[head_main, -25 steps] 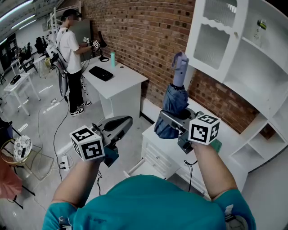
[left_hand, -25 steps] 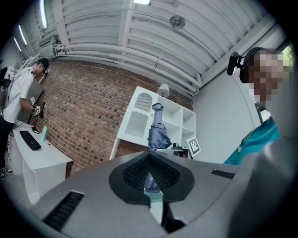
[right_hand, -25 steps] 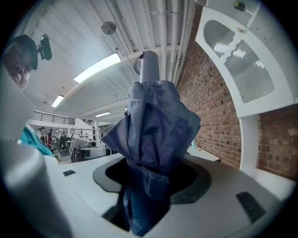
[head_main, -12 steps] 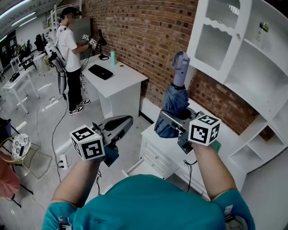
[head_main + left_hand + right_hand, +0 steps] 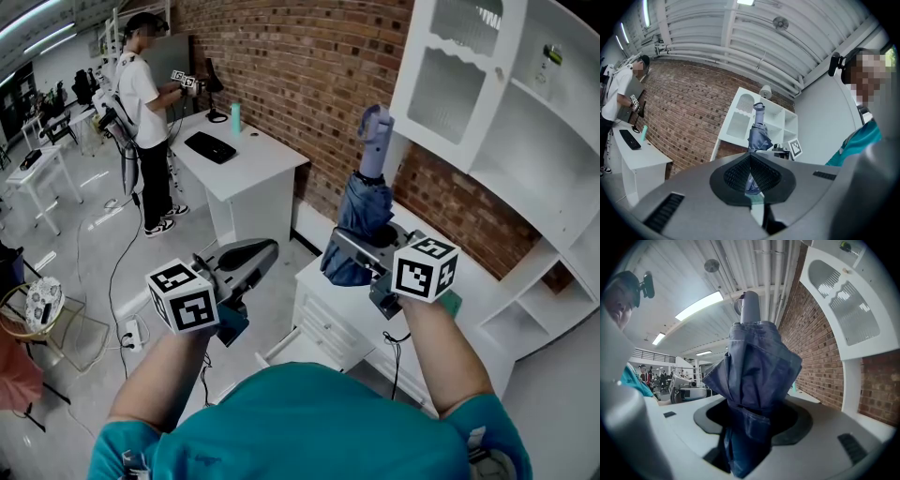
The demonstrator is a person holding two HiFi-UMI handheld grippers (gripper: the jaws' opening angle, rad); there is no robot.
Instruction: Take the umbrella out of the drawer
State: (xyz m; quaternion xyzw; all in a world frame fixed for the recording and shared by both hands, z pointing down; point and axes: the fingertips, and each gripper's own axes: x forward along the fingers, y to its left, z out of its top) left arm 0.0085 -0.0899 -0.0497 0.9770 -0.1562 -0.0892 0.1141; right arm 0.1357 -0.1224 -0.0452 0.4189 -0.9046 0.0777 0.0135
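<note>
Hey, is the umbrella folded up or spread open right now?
Folded. The umbrella has its cloth bunched around the shaft, standing upright, clamped in the right gripper.

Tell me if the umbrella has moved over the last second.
No. The umbrella stands over the same patch of brick wall, just left of the white cabinet.

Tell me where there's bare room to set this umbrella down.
What shows of the white cabinet top under the right gripper and its umbrella looks bare back to the brick wall. The near corner of the white desk is free too. Its far end is crowded: keyboard, teal bottle and a person standing there.
</note>
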